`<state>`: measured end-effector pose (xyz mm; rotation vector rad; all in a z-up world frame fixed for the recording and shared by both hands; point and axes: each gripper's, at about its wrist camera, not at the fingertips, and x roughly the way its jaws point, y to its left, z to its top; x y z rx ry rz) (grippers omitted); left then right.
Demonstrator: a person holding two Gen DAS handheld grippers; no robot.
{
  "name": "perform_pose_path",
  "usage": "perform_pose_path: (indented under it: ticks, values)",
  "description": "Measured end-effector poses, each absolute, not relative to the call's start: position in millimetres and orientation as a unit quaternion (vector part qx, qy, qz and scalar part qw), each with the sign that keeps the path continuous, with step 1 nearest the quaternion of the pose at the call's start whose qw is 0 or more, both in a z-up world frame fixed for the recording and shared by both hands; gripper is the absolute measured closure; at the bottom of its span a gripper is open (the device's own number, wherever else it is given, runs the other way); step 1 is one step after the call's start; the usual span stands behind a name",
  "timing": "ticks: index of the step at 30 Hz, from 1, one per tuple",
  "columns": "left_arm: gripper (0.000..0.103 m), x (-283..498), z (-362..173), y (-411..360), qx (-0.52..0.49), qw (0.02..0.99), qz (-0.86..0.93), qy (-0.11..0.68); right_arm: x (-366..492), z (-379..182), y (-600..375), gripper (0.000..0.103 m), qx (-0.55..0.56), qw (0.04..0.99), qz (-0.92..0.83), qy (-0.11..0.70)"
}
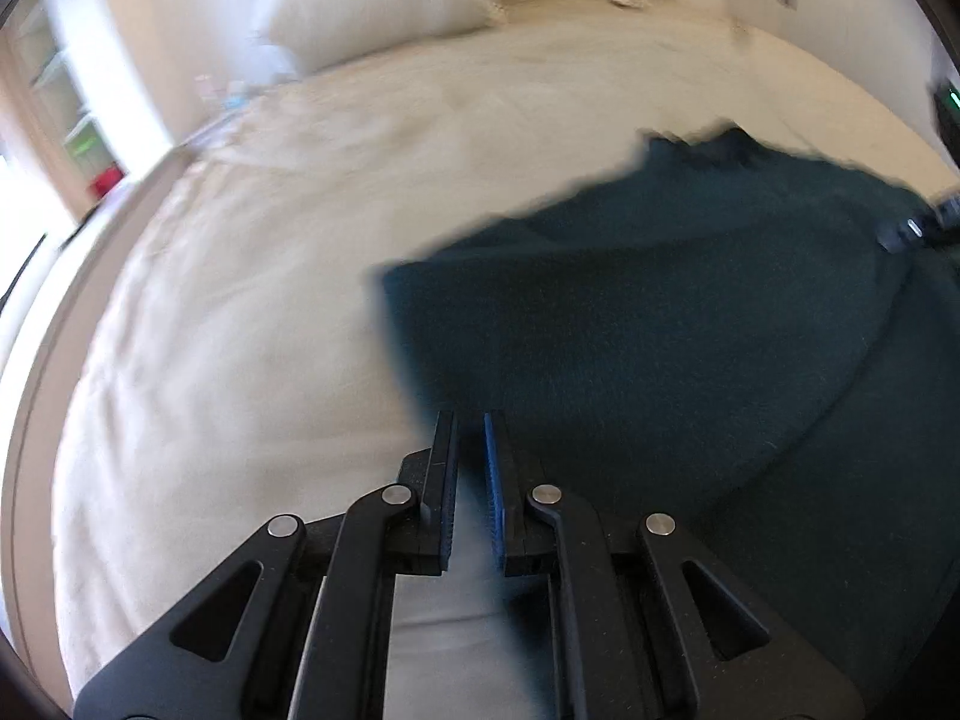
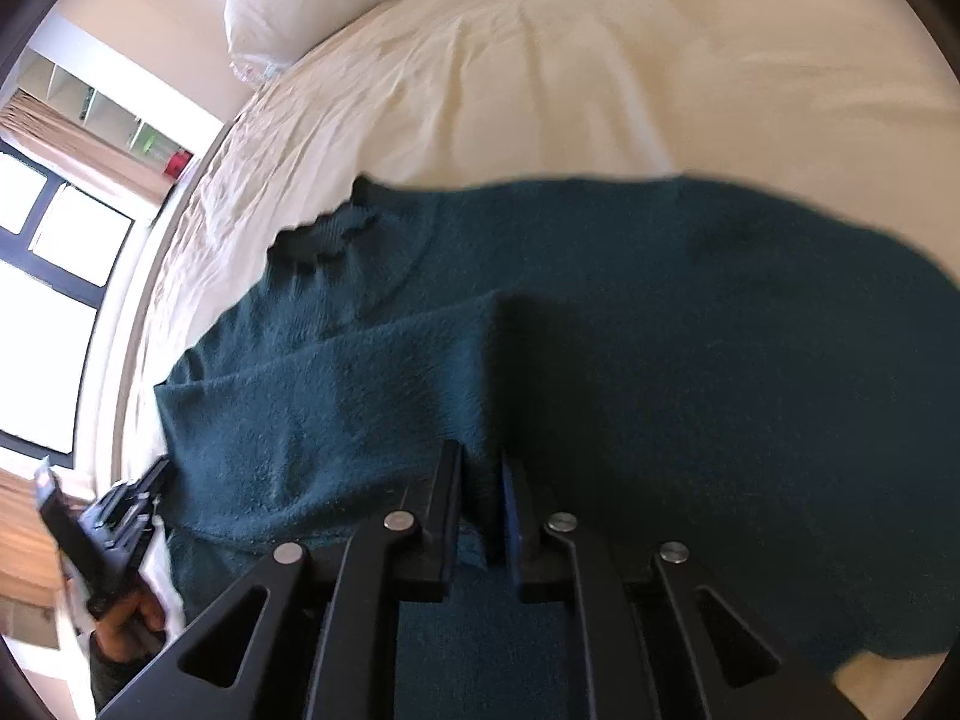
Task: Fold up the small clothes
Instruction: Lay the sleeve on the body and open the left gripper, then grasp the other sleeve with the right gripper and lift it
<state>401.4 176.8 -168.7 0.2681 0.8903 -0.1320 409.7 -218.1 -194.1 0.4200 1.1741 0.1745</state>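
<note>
Big cream bed [image 1: 252, 312] fills both views, its sheet rumpled toward the window side, and across the near half of it lies the dark teal sweater [image 2: 660, 330], spread out with one sleeve folded back over the body as a lighter band running toward the left edge. The ribbed collar [image 2: 336, 234] sits at the far left of the garment, wavy and slightly bunched, right by the sheet. Up at the head of the bed, a white pillow [image 1: 372, 0] leans against the wall. Now the right gripper [image 2: 483, 468]: it's low over the sweater near the end of that folded sleeve, fingers set a narrow gap apart with teal knit showing between them, though whether they pinch any cloth I can't tell. Over to the left gripper [image 1: 471, 438]: it hovers at the sweater's left edge, one finger over bare sheet, the blue-padded one over the knit, a slim gap between them and nothing held. From the right wrist view that left gripper shows at the bed's edge, well apart from the right one.
</note>
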Motion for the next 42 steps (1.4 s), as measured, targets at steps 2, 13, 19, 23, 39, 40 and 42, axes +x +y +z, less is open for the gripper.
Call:
perform_pose_path:
  ticks: [2,13,19,23,39,40,42]
  values:
    - [0.095,402.8,-157.2,195.2,0.097,0.900,-0.051,0.422,403.9,-183.9,-225.8,0.081,0.201,0.818,0.059,0.535]
    - [0.095,439.3,-183.6,150.5,0.103,0.873,-0.080,0.470,401.8,-176.5,-154.0,0.074,0.165,0.826,0.156,0.515]
    - [0.095,429.4,-189.1,137.8,0.152,0.878,-0.062,0.450,394.3,-197.1,-200.1,0.096,0.201,0.829,0.096,0.514]
    - [0.094,422.2,-170.0,137.0,0.115,0.887,-0.066,0.442,360.1,-172.1,-240.8,0.049,0.219,0.853,0.025,0.473]
    - [0.011,373.4,-108.8,61.7,-0.087,0.892,-0.226,0.381,114.8,-204.5,-501.0,0.044,0.564,0.762,-0.198,0.247]
    - [0.011,372.8,-109.0,60.3,-0.095,0.890,-0.227,0.385,111.6,-207.5,-507.8,0.045,0.577,0.757,-0.196,0.237]
    - [0.011,375.0,-111.6,57.1,-0.114,0.882,-0.228,0.395,109.7,-209.6,-516.8,0.045,0.587,0.751,-0.198,0.227]
